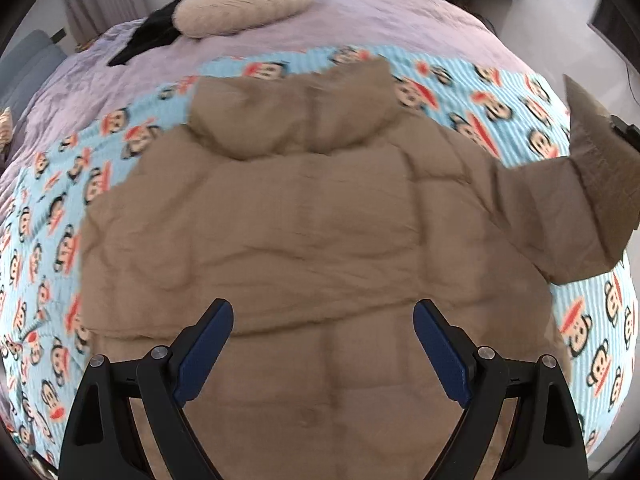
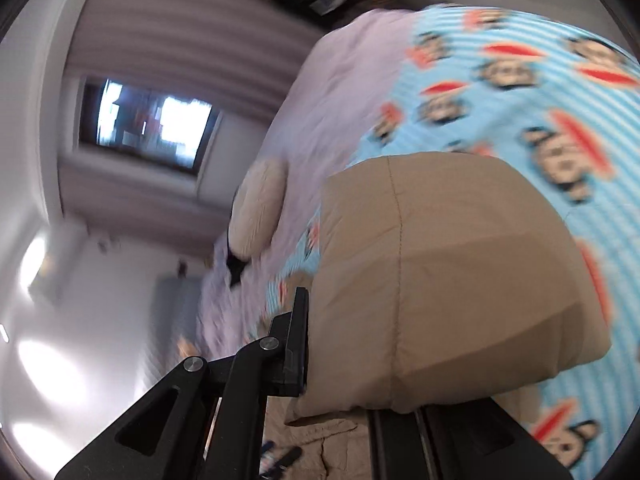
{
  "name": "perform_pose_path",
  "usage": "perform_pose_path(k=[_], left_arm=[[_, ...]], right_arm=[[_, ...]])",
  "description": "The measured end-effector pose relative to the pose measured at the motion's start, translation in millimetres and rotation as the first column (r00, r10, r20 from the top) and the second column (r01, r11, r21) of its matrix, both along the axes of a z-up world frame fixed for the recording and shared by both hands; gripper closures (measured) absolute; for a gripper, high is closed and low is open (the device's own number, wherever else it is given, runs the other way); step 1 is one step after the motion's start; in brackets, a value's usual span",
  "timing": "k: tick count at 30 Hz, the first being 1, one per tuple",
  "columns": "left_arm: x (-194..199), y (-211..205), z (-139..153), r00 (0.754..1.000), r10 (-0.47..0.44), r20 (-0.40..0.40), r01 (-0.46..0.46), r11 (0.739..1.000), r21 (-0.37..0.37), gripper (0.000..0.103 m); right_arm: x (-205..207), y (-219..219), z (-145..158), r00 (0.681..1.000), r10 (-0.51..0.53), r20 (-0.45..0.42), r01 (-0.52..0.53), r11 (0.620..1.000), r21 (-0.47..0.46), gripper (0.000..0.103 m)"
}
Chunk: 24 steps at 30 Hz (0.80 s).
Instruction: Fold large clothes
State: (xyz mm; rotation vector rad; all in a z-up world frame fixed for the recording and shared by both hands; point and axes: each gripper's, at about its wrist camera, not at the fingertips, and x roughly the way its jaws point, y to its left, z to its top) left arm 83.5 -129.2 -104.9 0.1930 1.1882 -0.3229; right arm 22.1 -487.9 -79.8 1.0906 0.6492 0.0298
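Observation:
A tan padded hooded jacket (image 1: 312,232) lies back-up on a blue monkey-print blanket (image 1: 48,240), hood (image 1: 292,116) toward the far side. My left gripper (image 1: 323,344) is open and empty, hovering over the jacket's lower back. My right gripper (image 2: 340,360) is shut on the jacket's right sleeve (image 2: 452,280) and holds it lifted off the bed; only its left finger (image 2: 298,344) shows, the other is hidden by fabric. The raised sleeve (image 1: 592,184) also shows in the left wrist view at the right, with the right gripper's tip (image 1: 626,132) behind it.
The blanket lies on a bed with a lilac cover (image 1: 360,20). A cream oval pillow (image 1: 244,4) and a black garment (image 1: 152,36) lie at the far end. The floor (image 1: 560,20) lies beyond the bed's right side. A window (image 2: 148,124) and curtains show in the right wrist view.

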Motion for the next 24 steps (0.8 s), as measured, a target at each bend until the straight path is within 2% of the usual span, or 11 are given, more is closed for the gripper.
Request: perform_pose_path(k=[3, 7, 9, 12, 15, 17, 18, 20, 21, 22, 24], left_arm=[[18, 31, 3, 0.999, 0.029, 0.032, -0.029, 1.000, -0.011, 0.011], [36, 64, -3, 0.997, 0.048, 0.066, -0.047, 0.999, -0.018, 0.011], [40, 75, -9, 0.996, 0.056, 0.067, -0.055, 0.998, -0.017, 0.011], [46, 86, -21, 0.996, 0.076, 0.050, -0.075, 0.997, -0.019, 0.011], [50, 89, -33, 0.994, 0.104, 0.021, -0.104, 0.994, -0.032, 0.011], [52, 88, -40, 0.993, 0.116, 0.002, -0.116, 0.992, -0.045, 0.011], [52, 87, -43, 0.993, 0.119, -0.006, -0.119, 0.992, -0.052, 0.011], [55, 88, -44, 0.992, 0.123, -0.016, -0.124, 0.989, -0.076, 0.011], [56, 89, -45, 0.992, 0.126, -0.021, -0.128, 0.988, -0.091, 0.011], [58, 91, -44, 0.991, 0.130, -0.027, -0.132, 0.985, -0.107, 0.011], [62, 96, -42, 0.991, 0.134, -0.027, -0.137, 0.982, -0.134, 0.011]], right_arm=[[36, 60, 3, 0.994, 0.110, -0.022, -0.112, 0.989, -0.095, 0.095], [74, 139, -20, 0.967, 0.231, -0.111, -0.248, 0.952, -0.181, 0.095], [92, 171, -42, 0.948, 0.268, -0.173, -0.302, 0.927, -0.224, 0.095], [99, 196, -72, 0.927, 0.280, -0.248, -0.342, 0.904, -0.256, 0.095], [99, 197, -101, 0.914, 0.254, -0.316, -0.333, 0.915, -0.227, 0.094], [95, 196, -106, 0.911, 0.239, -0.336, -0.317, 0.927, -0.201, 0.093], [93, 195, -105, 0.907, 0.238, -0.347, -0.313, 0.933, -0.178, 0.089], [85, 189, -97, 0.905, 0.226, -0.361, -0.289, 0.949, -0.128, 0.069], [75, 183, -91, 0.916, 0.203, -0.345, -0.255, 0.960, -0.112, 0.046], [68, 177, -85, 0.932, 0.164, -0.322, -0.211, 0.970, -0.118, 0.034], [59, 168, -75, 0.953, 0.098, -0.287, -0.142, 0.981, -0.135, 0.034]])
